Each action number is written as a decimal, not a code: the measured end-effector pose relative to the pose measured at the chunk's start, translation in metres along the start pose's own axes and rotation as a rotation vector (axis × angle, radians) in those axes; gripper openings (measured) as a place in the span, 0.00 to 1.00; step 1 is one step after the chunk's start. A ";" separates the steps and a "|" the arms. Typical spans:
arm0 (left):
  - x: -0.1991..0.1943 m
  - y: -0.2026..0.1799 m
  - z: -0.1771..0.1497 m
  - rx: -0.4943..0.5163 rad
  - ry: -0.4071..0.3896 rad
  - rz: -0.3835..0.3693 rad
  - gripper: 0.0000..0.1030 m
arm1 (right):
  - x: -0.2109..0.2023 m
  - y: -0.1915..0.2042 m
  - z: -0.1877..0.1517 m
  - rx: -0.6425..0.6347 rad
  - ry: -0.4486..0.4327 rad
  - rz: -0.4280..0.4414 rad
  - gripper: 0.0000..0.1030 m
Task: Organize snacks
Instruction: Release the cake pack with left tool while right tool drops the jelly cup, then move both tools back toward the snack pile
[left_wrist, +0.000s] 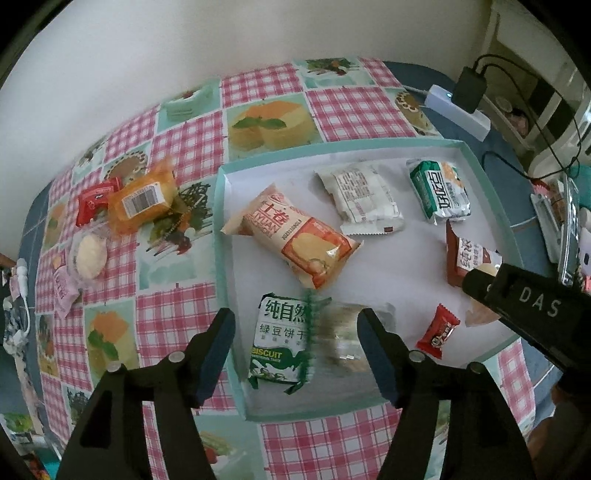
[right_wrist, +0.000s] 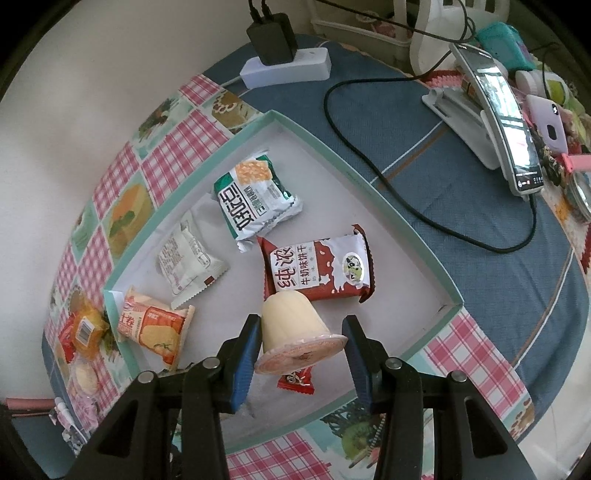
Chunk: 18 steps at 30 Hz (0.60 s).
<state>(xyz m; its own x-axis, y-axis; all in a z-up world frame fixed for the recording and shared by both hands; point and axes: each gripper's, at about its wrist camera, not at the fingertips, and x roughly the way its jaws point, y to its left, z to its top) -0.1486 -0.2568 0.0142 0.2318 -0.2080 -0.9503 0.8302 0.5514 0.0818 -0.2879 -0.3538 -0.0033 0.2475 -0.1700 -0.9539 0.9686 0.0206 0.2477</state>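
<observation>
While both point steeply down, left hand-held gripper (left_wrist: 295, 350) wide; right hand-held gripper (right_wrist: 301, 349) clamps jelly cup (right_wrist: 295, 332).

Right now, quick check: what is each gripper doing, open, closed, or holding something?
Left gripper: open above the green biscuit packet in the tray, gripping nothing.
Right gripper: closed on the pudding cup.

Pink-and-white gingham tablecloth (left_wrist: 184, 317); mint-rimmed white tray (left_wrist: 221, 258); green-and-white biscuit packet (left_wrist: 279, 339); cream jelly cup (right_wrist: 291, 325).
</observation>
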 end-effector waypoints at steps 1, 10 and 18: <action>0.000 0.001 0.000 -0.005 0.001 0.006 0.69 | 0.000 0.000 0.000 -0.003 0.000 -0.002 0.47; 0.005 0.040 0.002 -0.145 0.029 0.066 0.79 | -0.002 0.013 -0.001 -0.057 -0.016 -0.005 0.58; 0.009 0.081 0.002 -0.291 0.044 0.096 0.80 | -0.009 0.031 -0.005 -0.138 -0.057 0.003 0.77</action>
<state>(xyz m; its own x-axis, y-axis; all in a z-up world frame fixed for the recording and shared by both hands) -0.0788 -0.2156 0.0126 0.2748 -0.1124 -0.9549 0.6239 0.7765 0.0882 -0.2600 -0.3469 0.0120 0.2523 -0.2250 -0.9411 0.9628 0.1558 0.2208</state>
